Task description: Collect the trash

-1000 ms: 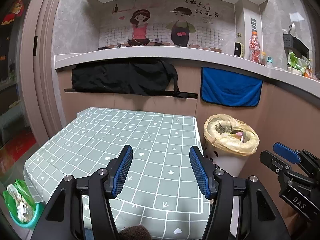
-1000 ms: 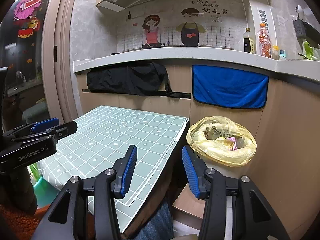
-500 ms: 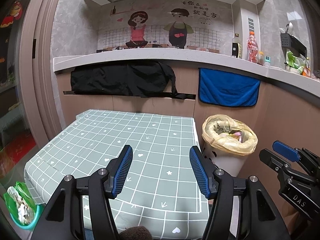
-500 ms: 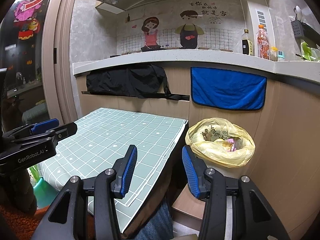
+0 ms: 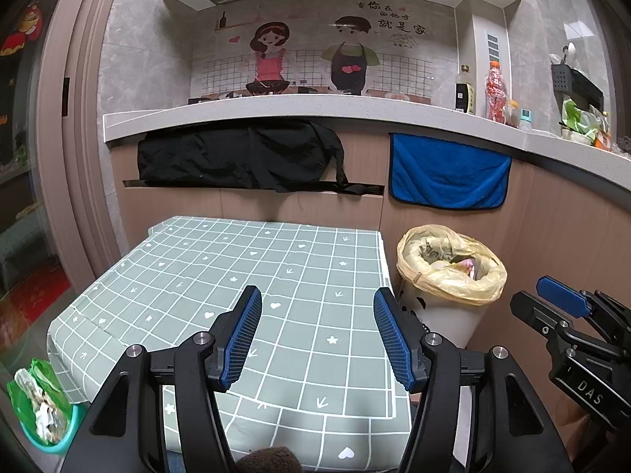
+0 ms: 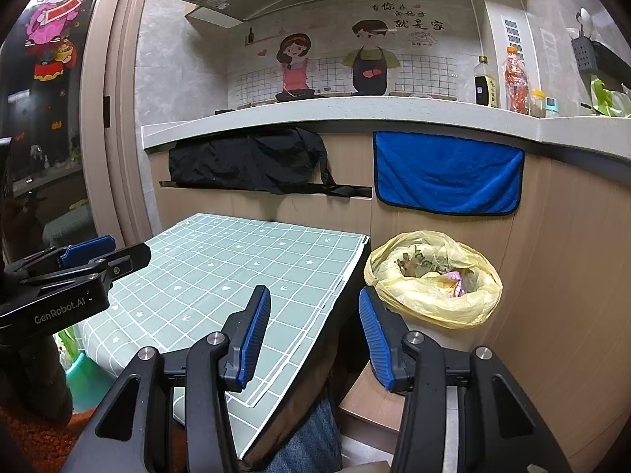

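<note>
Green bag at far left: a small green bag (image 5: 37, 402) stuffed with crumpled paper sits in a teal tub on the floor, low beside the worktop's left corner. It looks like trash already gathered; whether it has yet to be carried anywhere I cannot say.

Worktop: the checked green cloth on the worktop (image 5: 244, 272) lies bare from edge to edge. No scrap, wrapper or cup shows on it in either view, so the clearing of this surface looks finished.

Left gripper: the left gripper (image 5: 317, 335) hangs over the near edge of the worktop, its jaws spread apart with nothing between the blue pads, only cloth behind them.

Right gripper: the right gripper (image 6: 314, 335) hangs over the worktop's right corner, just short of the bin. Its jaws too are parted and carry nothing.

Bin: the white bin with a yellow liner (image 6: 434, 291) stands on the floor just right of the worktop, against the wooden cabinet front. Inside lie brownish crumpled bits and something pink, so trash has plainly gone in; it is well filled but not heaped over the rim.

Progress: I judge the job at or near its end. With both tools empty and no loose trash in sight, what remains, if anything, is out of view.
</note>
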